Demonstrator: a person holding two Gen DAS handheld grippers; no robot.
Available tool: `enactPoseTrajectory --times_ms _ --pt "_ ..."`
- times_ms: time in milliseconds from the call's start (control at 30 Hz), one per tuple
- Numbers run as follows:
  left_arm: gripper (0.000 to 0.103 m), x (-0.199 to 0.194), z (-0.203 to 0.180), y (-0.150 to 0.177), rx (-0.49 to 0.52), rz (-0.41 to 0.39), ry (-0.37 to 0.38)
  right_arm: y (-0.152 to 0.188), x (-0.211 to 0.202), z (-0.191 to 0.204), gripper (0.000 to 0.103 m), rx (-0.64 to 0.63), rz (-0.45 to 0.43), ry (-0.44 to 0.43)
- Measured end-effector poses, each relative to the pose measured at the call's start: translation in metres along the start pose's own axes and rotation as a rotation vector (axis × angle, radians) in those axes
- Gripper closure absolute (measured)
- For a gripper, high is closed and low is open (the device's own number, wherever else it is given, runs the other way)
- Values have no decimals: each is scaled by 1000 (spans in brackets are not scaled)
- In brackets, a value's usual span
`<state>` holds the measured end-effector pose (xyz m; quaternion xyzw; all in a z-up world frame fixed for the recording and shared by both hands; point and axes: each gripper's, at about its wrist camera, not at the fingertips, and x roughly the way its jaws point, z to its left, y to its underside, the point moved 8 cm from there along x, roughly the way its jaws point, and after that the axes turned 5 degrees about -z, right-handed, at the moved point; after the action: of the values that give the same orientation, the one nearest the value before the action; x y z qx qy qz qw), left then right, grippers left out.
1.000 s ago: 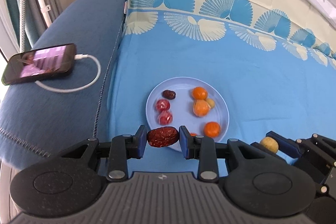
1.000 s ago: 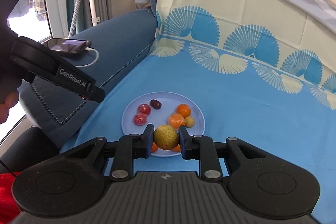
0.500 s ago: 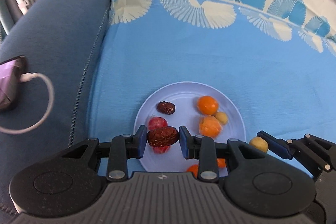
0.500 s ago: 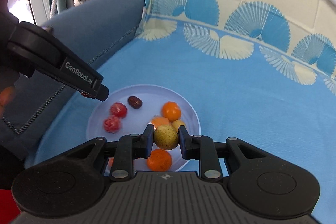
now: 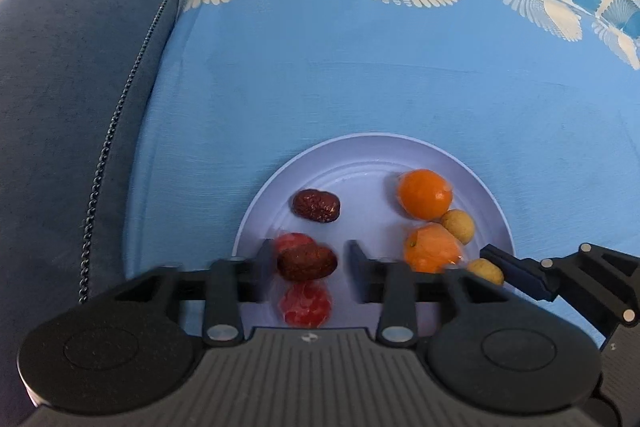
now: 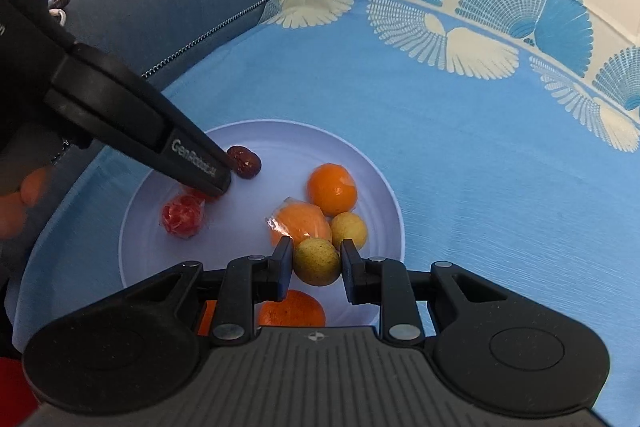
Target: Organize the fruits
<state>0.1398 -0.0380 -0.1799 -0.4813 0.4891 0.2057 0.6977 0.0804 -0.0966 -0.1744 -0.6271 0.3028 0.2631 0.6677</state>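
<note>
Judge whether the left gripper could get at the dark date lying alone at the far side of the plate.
Probably yes. That date lies just beyond the left gripper, nothing covering it. But the opening jaws have another date between them, which must drop first.

my black tongs (image 5: 306, 267), pale lavender plate (image 5: 360, 151), dark red-brown dates (image 5: 316, 205), bright orange mandarins (image 5: 424, 193), yellow-green little fruit (image 6: 317, 261), red wrapped ones (image 6: 182, 216), sky-blue cloth with cream fan shapes (image 5: 380, 67), navy cushion (image 5: 72, 75)
</note>
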Motion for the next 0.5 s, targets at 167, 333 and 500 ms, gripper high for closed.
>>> enactPoseTrajectory --times_ms 167,333,500 --pt "0 -25 3 -4 61 -113 -40 -7 -6 -2 14 -32 7 15" --pt "0 -56 9 23 32 -72 -49 -3 -46 -2 5 6 4 32" --pt "0 -97 15 56 -48 -56 -90 10 -89 6 1 57 -12 83"
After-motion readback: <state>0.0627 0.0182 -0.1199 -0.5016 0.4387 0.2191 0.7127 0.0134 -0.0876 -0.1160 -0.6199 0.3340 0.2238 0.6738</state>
